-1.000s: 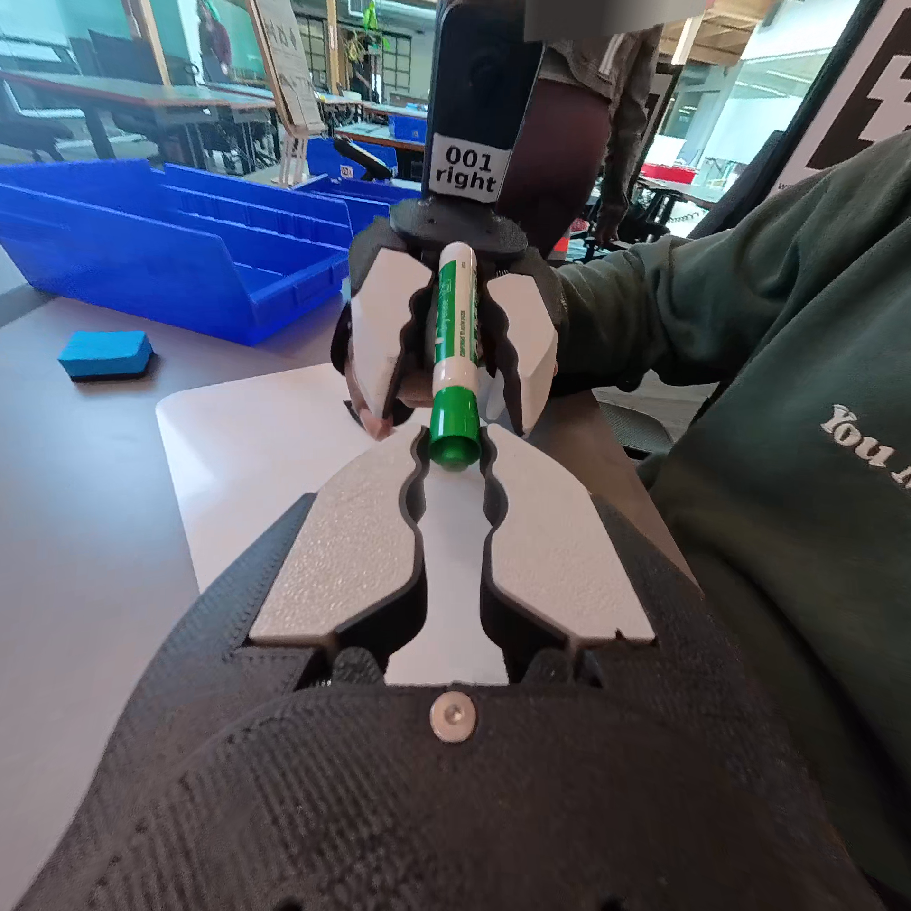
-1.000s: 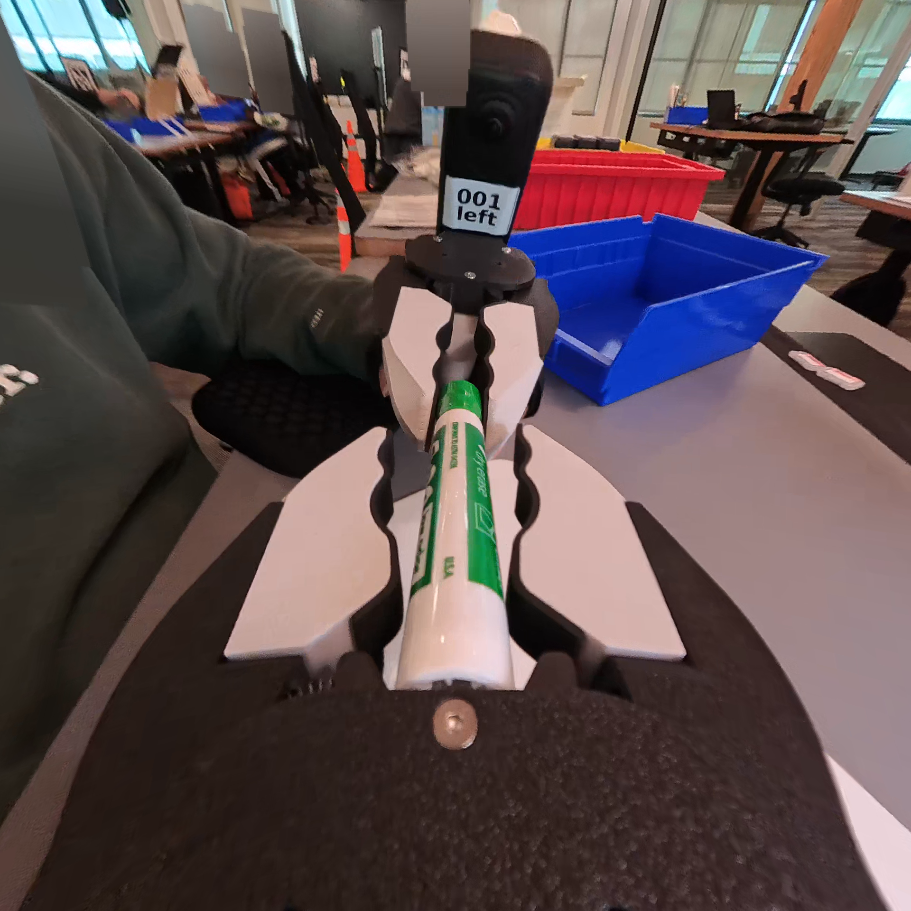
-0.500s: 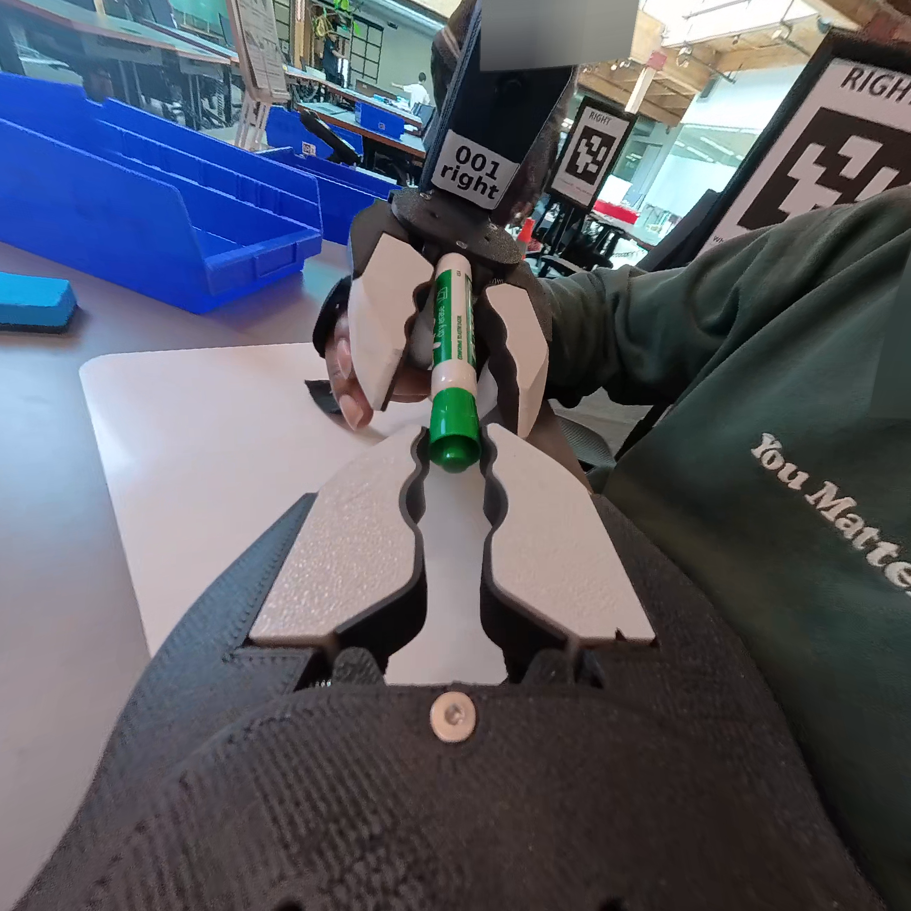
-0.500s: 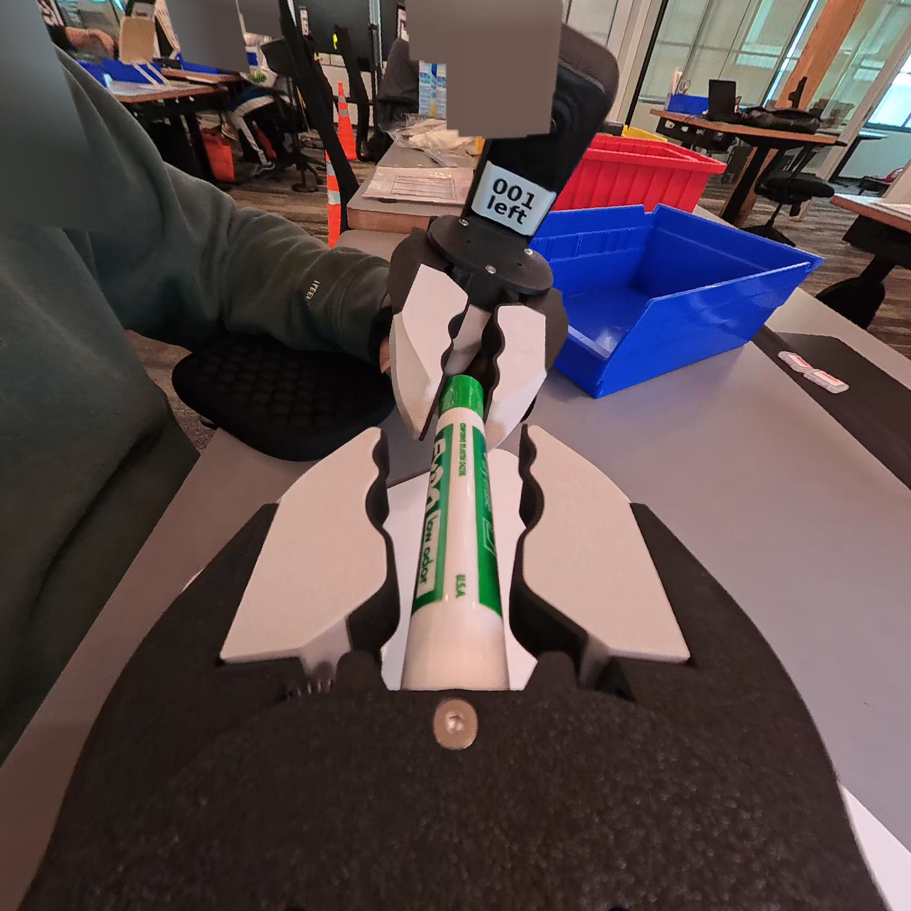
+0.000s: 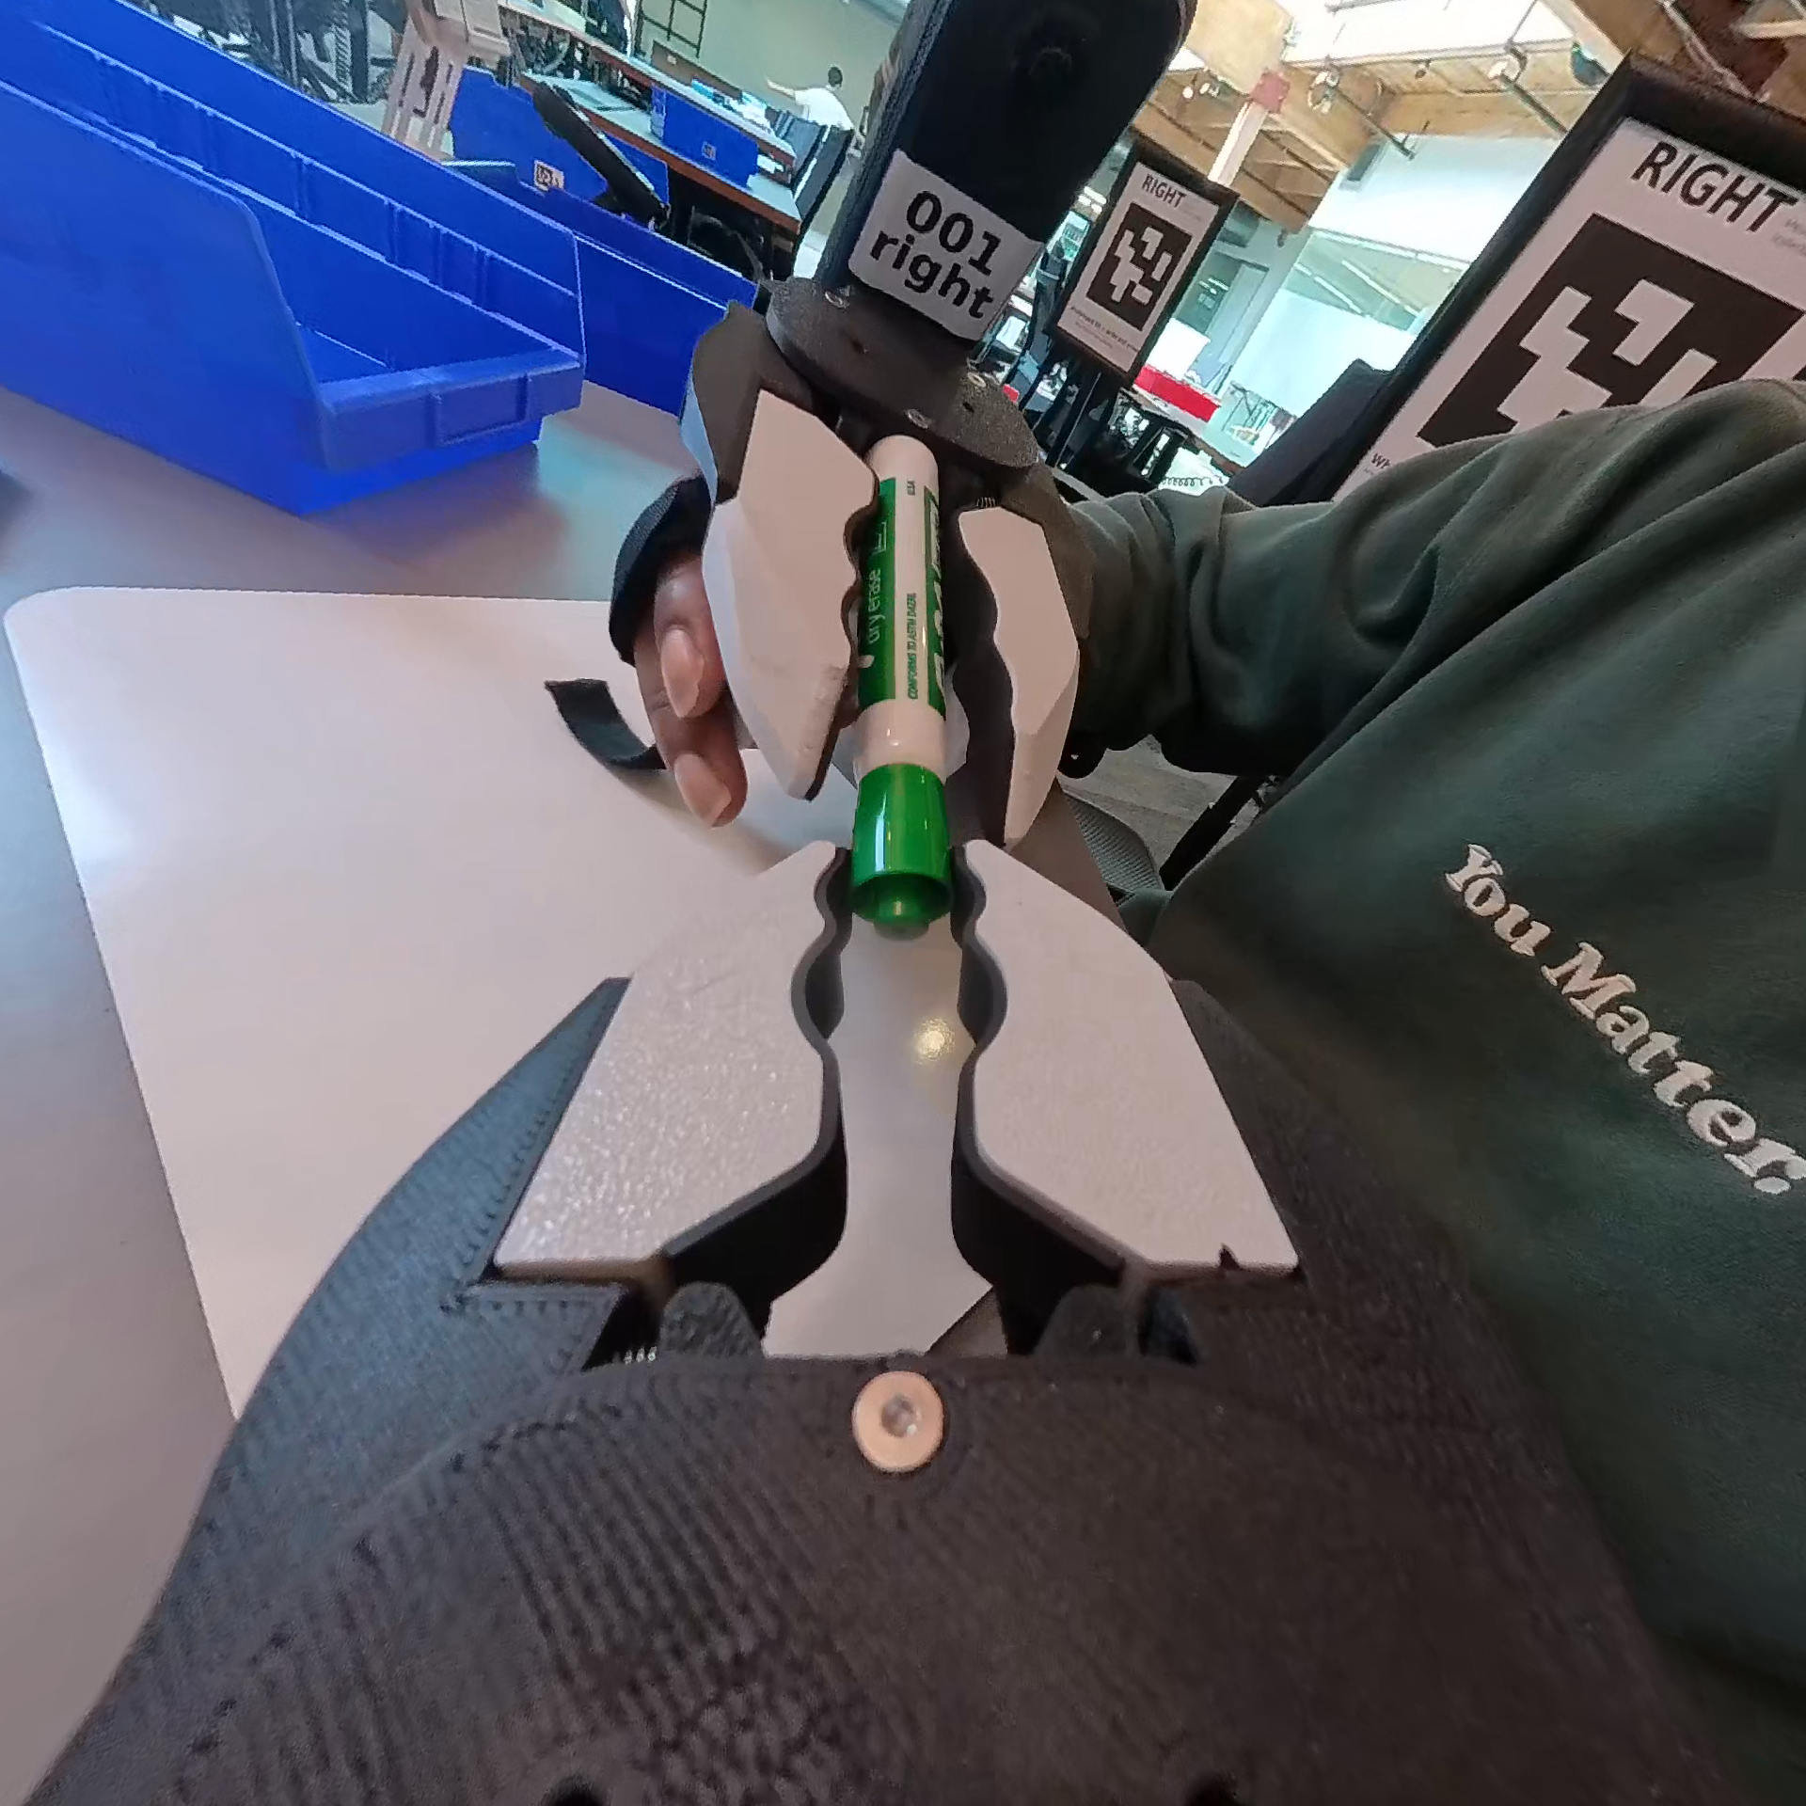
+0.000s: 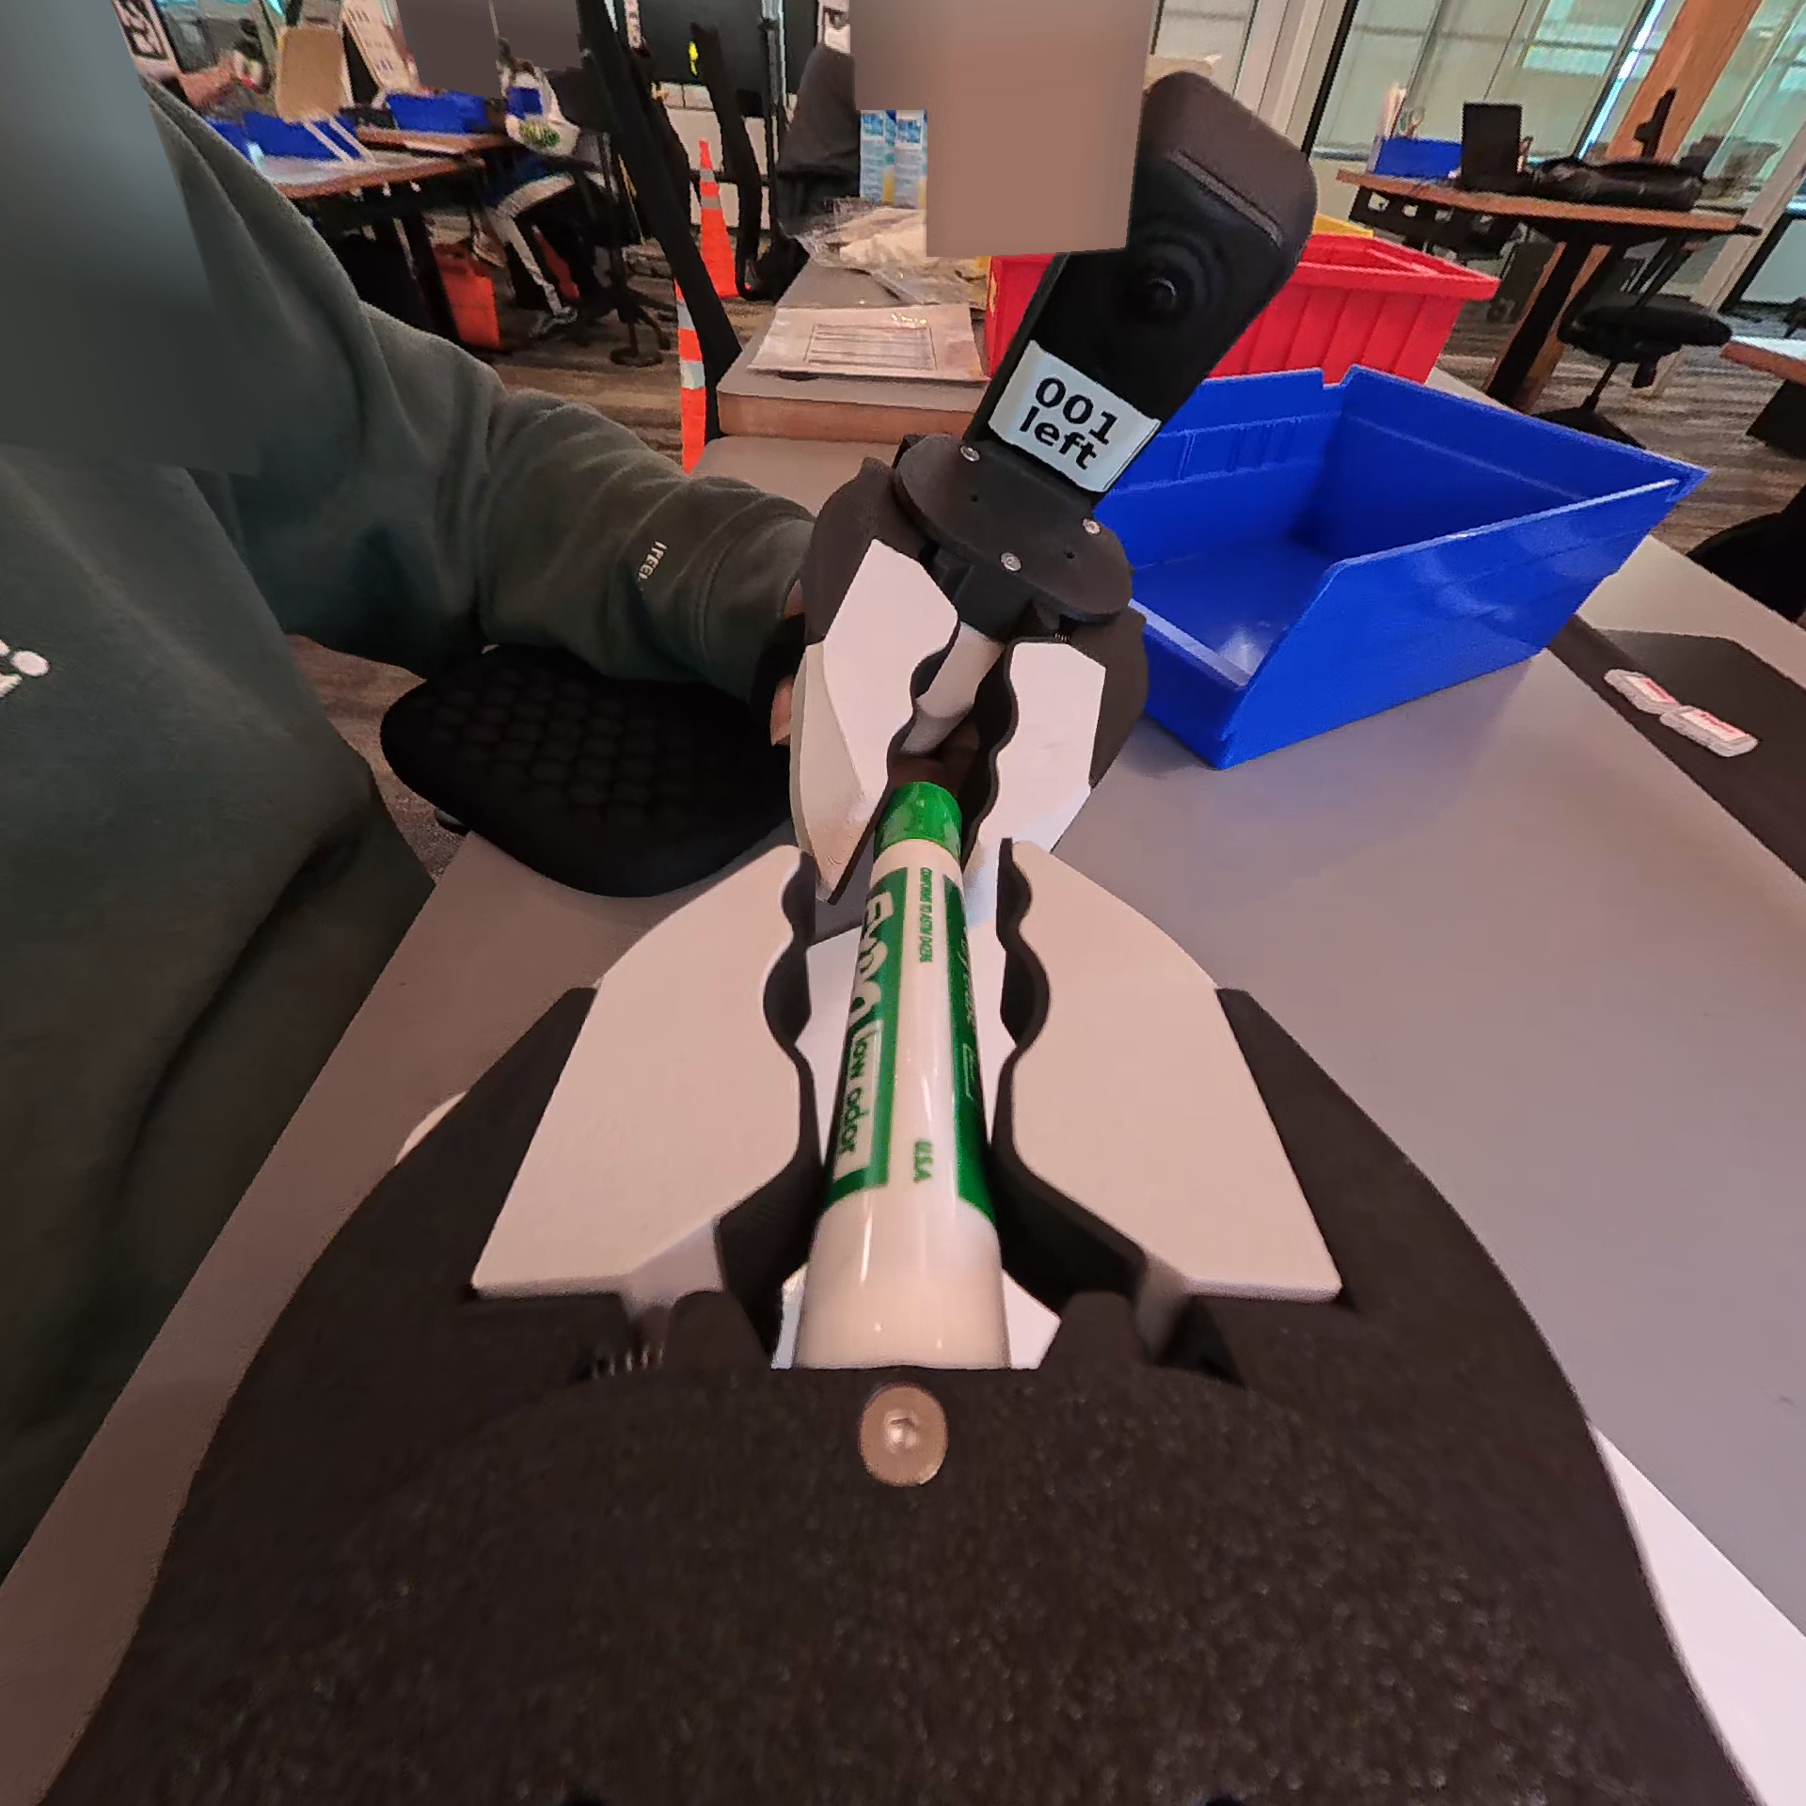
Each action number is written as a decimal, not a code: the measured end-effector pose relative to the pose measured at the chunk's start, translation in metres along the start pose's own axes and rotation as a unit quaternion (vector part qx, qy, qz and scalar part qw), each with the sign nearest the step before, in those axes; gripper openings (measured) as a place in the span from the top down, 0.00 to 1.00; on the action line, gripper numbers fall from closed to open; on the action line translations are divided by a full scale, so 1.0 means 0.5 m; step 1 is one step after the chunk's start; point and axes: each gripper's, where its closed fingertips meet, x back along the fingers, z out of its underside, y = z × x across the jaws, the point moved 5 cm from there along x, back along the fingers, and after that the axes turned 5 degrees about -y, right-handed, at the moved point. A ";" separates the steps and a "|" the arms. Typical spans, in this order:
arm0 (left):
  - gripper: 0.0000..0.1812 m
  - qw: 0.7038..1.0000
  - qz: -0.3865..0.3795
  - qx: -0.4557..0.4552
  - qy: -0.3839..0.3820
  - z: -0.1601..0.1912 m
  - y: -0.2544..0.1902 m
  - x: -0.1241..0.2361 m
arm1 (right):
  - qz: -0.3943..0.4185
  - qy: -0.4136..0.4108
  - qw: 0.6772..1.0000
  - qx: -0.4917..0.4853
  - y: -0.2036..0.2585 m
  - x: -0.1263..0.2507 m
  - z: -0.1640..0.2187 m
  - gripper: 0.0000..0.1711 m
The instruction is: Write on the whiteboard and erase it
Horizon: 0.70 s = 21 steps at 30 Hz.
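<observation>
Fingers of the right gripper pinch the white-barrelled green marker; the left gripper pinches its green cap.
Flat white whiteboard, at nine o'clock, seemingly blank: uncapping underway, writing and erasing remain.

Left gripper pinching marker cap, right gripper gripping barrel

Your whiteboard lies bare left of the tongs. Blue bins wall off the table's far side; your sleeve crowds the right.
</observation>
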 end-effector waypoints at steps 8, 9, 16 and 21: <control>0.89 1.000 -0.006 0.004 0.008 0.007 0.006 0.004 | 0.003 0.000 1.000 -0.016 -0.003 -0.005 0.009 0.80; 0.89 1.000 -0.008 0.004 0.005 0.006 0.008 0.005 | 0.005 0.000 1.000 -0.021 -0.005 -0.006 0.010 0.80; 0.85 0.998 -0.040 -0.037 -0.021 -0.015 0.005 0.015 | 0.004 -0.019 0.999 -0.044 -0.014 -0.004 -0.006 0.81; 0.90 0.998 -0.038 -0.039 -0.031 -0.020 0.004 0.017 | -0.004 -0.026 0.997 -0.069 -0.018 -0.002 0.002 0.81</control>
